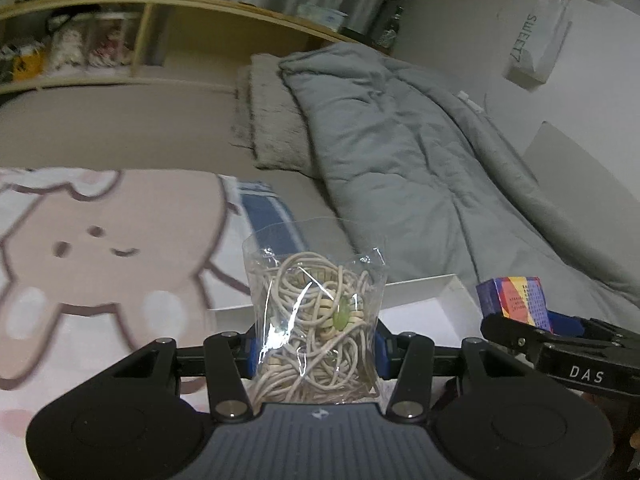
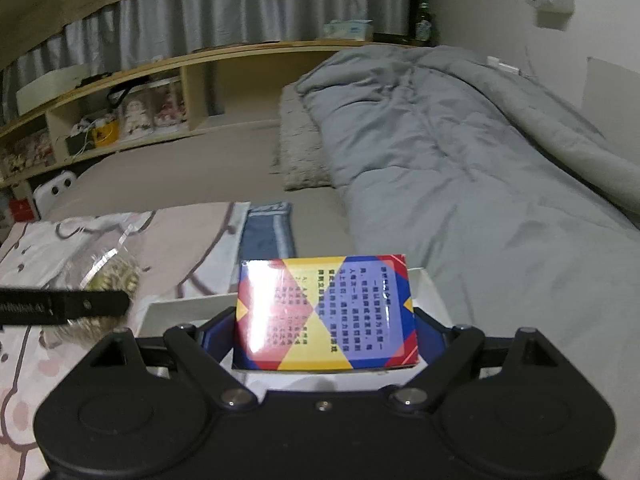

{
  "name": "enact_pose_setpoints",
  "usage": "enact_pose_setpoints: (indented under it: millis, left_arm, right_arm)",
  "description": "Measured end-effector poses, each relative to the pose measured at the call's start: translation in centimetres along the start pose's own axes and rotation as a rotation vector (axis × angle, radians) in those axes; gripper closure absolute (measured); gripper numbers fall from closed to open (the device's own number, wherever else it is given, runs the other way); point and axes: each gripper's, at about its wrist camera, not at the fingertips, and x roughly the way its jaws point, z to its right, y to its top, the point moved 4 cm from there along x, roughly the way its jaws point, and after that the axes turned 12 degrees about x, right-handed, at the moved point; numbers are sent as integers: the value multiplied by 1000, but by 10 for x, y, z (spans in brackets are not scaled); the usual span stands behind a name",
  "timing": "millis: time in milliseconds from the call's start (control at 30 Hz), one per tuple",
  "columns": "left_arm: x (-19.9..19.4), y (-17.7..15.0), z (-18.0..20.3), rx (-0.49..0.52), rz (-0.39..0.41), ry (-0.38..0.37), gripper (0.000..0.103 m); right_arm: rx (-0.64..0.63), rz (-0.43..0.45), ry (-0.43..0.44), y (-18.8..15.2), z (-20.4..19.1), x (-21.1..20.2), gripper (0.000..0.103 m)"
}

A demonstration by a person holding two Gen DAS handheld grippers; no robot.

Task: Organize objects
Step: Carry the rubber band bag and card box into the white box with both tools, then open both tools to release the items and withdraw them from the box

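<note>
My left gripper is shut on a clear plastic bag of beige cord with a green bead, held upright above the bed. My right gripper is shut on a colourful card box printed in yellow, blue and red, held over a white open box. In the left wrist view the card box and the right gripper show at the right, beside the white box. The bag shows at the left of the right wrist view, behind the left gripper's finger.
A cartoon-print cloth covers the near bed. A folded blue cloth lies beyond the white box. A grey duvet is heaped on the right with a pillow behind. Wooden shelves run along the back.
</note>
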Motion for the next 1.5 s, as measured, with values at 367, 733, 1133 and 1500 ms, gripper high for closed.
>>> enact_pose_setpoints:
  millis: [367,733,1133,1500]
  left_arm:
    - [82,-8,36,-98,25,-68,52]
    - [121,-35,57,-119,-35,-96,52]
    - [121,-45,28,-213,-61,-10,50]
    - [103,-44,28,-154,-131,27,20]
  right_arm:
    - [29,0,-39,11,36,32,14]
    - [29,-29,-38,9,43,61,14]
    - [-22,-92,-36,-5,37,87,14]
    - [16,-67,-28,2,38,72,2]
